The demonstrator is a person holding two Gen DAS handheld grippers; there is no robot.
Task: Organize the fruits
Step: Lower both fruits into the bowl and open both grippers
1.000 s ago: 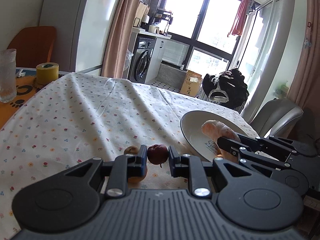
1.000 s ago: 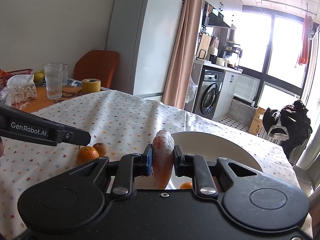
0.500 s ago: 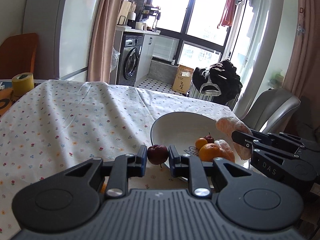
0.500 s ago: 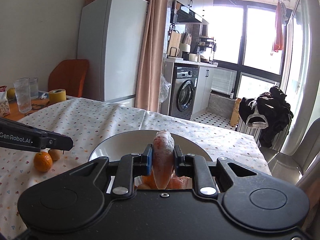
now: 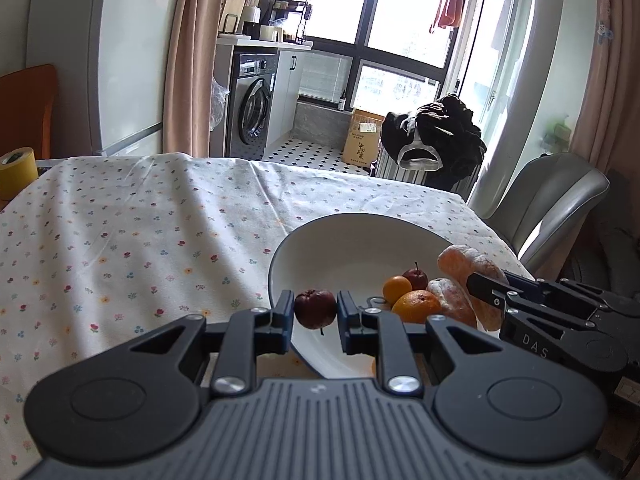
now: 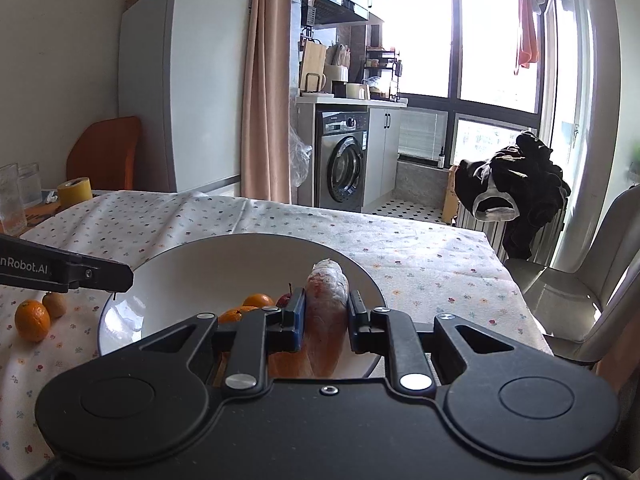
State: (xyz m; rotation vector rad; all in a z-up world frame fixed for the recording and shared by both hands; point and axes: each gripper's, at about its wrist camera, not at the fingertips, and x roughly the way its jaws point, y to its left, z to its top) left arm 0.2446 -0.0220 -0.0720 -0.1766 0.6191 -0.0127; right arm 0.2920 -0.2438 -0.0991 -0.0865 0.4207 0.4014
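My left gripper [image 5: 316, 312] is shut on a small dark red fruit [image 5: 315, 308], held just over the near left rim of the white plate [image 5: 344, 240]. In the plate lie two oranges [image 5: 416, 305], a small red fruit [image 5: 415, 278] and a peeled orange segment [image 5: 452, 304]. My right gripper [image 6: 326, 316] is shut on another peeled orange segment [image 6: 326, 308] above the plate's [image 6: 192, 276] near right side. That segment [image 5: 472, 276] also shows at the right of the left wrist view. An orange [image 6: 33, 319] and a brown fruit [image 6: 54, 305] rest on the cloth left of the plate.
The table wears a white flowered cloth [image 5: 140, 220]. A yellow tape roll [image 6: 74, 192] and glasses [image 6: 12, 198] stand at the far left. A grey chair [image 5: 552, 204] is at the table's right end. Behind are a fridge, a washing machine and dark clothes on a rack.
Both grippers have moved right and forward with their fruit. The left one now holds the red fruit over the plate's rim. The right one's segment is lower over the plate.
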